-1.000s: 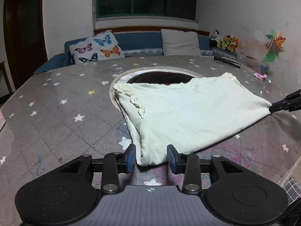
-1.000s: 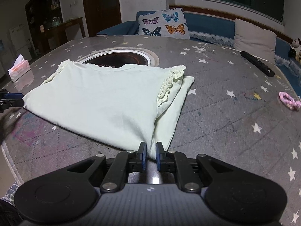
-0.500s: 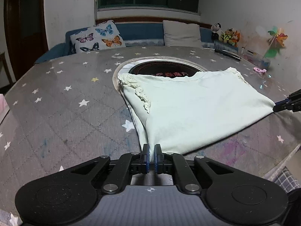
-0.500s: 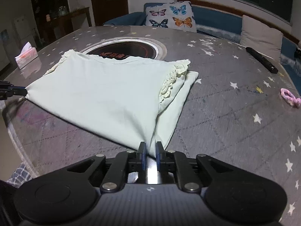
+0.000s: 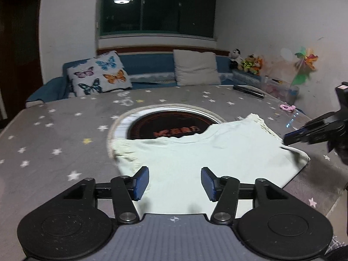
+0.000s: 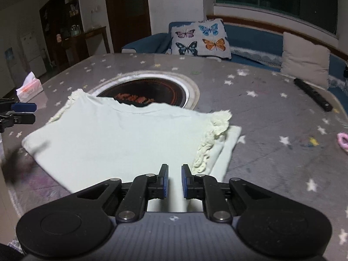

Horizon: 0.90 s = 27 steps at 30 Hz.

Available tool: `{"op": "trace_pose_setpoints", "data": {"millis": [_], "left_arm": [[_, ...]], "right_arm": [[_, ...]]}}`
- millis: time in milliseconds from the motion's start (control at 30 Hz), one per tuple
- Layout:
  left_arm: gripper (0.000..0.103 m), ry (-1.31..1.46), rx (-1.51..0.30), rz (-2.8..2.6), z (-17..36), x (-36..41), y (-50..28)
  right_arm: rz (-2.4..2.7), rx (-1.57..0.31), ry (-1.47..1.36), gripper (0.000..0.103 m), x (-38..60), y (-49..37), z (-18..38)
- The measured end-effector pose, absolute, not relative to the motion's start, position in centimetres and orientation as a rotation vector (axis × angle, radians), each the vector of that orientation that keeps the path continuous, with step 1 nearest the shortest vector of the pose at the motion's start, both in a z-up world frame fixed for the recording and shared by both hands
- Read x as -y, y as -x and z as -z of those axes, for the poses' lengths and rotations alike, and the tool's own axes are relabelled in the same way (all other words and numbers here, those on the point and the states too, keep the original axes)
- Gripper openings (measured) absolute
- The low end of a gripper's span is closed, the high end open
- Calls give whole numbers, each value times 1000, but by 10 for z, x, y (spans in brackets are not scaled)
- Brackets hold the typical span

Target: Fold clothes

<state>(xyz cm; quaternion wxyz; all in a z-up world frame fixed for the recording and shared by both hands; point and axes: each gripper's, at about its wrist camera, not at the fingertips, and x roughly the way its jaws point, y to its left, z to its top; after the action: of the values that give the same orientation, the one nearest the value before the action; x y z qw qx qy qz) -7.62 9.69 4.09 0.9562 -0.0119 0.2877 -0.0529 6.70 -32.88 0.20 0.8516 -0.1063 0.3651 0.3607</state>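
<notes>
The shirt (image 5: pixel 195 158) lies flat on the starred table (image 5: pixel 65 117), already folded into a wide block, its collar edge overlapping the round hotplate (image 5: pixel 165 126) set into the tabletop. From either gripper it lies straight ahead and below, with its long axis running crosswise to the fingers, from one gripper to the other.

The left gripper (image 5: pixel 175 183) hangs above the near edge at the shirt's left end. Its jaws have just been opening and stand well apart, with cloth seen under the gap but no pad pressing on it.

The right gripper (image 6: pixel 173 180) hangs above the near edge at the other end, just beside the frilled sleeve (image 6: pixel 212 145). Its jaws stand a narrow gap apart, and nothing is pinched between them. Each gripper sits close to its own end, so neither is clearly nearer.

The next fold probably turns on that crosswise axis: one end carried over the other.

The only container is a tissue box (image 6: pixel 29 86), far left of the right gripper, with a tissue sticking up.
</notes>
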Motion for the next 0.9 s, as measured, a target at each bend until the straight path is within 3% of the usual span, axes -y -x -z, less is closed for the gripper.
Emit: {"op": "trace_pose_setpoints", "data": {"millis": [333, 467, 700, 833, 900], "left_arm": [[57, 68, -705, 115, -1, -106, 52], [70, 64, -701, 127, -1, -104, 52], [77, 70, -688, 135, -3, -103, 51], [97, 69, -639, 127, -11, -103, 59], [101, 78, -609, 127, -15, -104, 62]], "right_arm": [[-725, -789, 225, 11, 331, -90, 3], [-719, -771, 202, 12, 314, -115, 0], [-658, -790, 169, 12, 291, -159, 17], [-643, -782, 158, 12, 287, -164, 13], [-653, -769, 170, 12, 281, -164, 9]]}}
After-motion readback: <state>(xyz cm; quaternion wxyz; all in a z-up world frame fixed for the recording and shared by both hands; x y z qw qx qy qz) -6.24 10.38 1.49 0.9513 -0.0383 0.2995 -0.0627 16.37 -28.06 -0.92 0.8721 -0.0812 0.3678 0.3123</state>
